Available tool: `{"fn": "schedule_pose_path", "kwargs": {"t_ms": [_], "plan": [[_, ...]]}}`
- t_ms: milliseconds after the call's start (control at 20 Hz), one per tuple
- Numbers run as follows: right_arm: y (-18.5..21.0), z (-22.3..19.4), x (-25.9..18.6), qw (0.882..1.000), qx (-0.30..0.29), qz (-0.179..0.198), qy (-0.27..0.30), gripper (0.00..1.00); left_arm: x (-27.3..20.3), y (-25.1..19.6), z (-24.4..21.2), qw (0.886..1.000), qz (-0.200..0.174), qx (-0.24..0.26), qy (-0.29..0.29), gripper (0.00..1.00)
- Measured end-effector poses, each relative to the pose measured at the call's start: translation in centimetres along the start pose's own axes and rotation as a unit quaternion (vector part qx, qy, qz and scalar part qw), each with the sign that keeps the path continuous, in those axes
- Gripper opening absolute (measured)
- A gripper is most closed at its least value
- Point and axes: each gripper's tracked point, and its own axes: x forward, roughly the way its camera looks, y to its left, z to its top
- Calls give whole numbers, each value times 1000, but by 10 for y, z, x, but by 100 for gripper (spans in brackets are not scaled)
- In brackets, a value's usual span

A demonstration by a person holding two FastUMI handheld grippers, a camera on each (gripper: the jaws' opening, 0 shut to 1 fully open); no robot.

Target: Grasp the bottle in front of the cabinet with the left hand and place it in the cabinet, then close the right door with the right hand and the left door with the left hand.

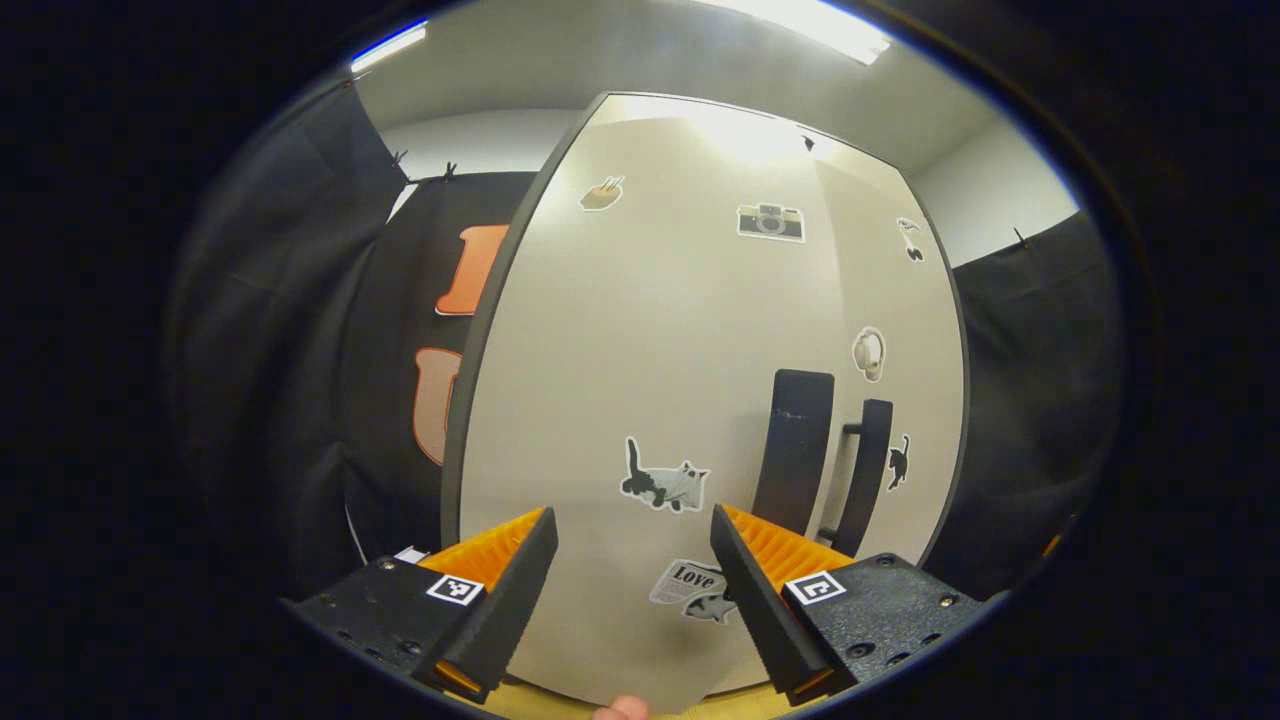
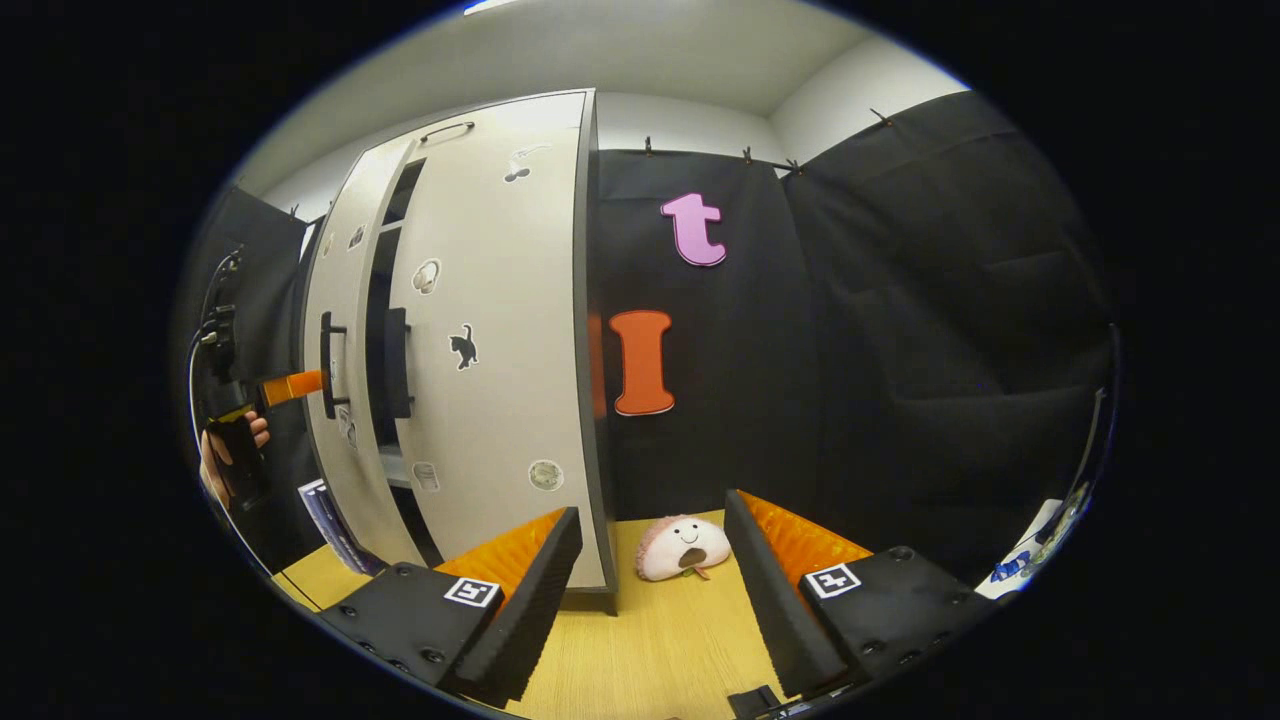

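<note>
- Broadly, the cabinet (image 2: pixel 500 330) is the biggest thing: a tall pale unit with dark edges standing on a wooden tabletop (image 2: pixel 650 640), against the booth's black cloth wall (image 2: pixel 880 330).
- Next come its two doors. In the right gripper view the right door (image 2: pixel 500 300) faces the camera, and the left door (image 2: pixel 345 330) stands beyond it with a dark gap between the two, so the left door is not fully shut.
- In the left gripper view the left door (image 1: pixel 660 340) is seen close up, with the right door (image 1: pixel 880 300) at its far side.
- Each door carries a dark vertical handle: the left handle (image 1: pixel 795 450) and the right handle (image 1: pixel 866 470) sit side by side near the meeting edges.
- Small stickers dot the doors, among them a camera sticker (image 1: pixel 770 222) and a cat sticker (image 1: pixel 664 482).
- The left gripper (image 1: pixel 633 560) points at the left door's face with its fingers spread wide and nothing between them; in the right gripper view it appears farther off (image 2: pixel 290 386), held by a hand (image 2: pixel 235 455), its tip just beside the left door's handle.
- The right gripper (image 2: pixel 653 580) hangs above the tabletop near the cabinet's right corner, fingers wide apart and empty.
- A small plush toy (image 2: pixel 684 547) with a smiling face lies on the tabletop just beside the cabinet's corner.
- A stack of books (image 2: pixel 335 525) leans near the cabinet's left foot.
- The bottle cannot be made out; whether it is behind the doors I cannot tell.
</note>
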Motion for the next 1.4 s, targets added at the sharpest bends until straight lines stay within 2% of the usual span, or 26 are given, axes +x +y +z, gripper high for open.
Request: {"fn": "schedule_pose_path", "kwargs": {"t_ms": [300,350,450,500,550,950,1100,1400], "plan": [[-8,5,-10,1000,7,-5,-5,86,1,-3,2,1000,1,7,-1,95],[-7,5,-10,1000,9,-3,-6,95,1,-3,2,1000,2,7,-4,95],[-3,4,-11,1000,10,4,-4,94,-2,-2,-2,1000,8,1,-3,95],[0,1,-10,1000,10,8,-2,95,-5,-3,-5,1000,8,-3,3,91],[3,0,-11,1000,10,14,0,95,-10,-3,-6,1000,9,-7,6,95],[29,-3,-6,998,15,63,1,95,-90,-9,-4,1000,2,-1,10,95],[35,-5,-9,997,12,80,4,95,-122,-10,-2,1000,12,15,4,95],[44,-15,-17,994,11,106,12,95,-180,-21,-20,999,15,15,24,95]]}}
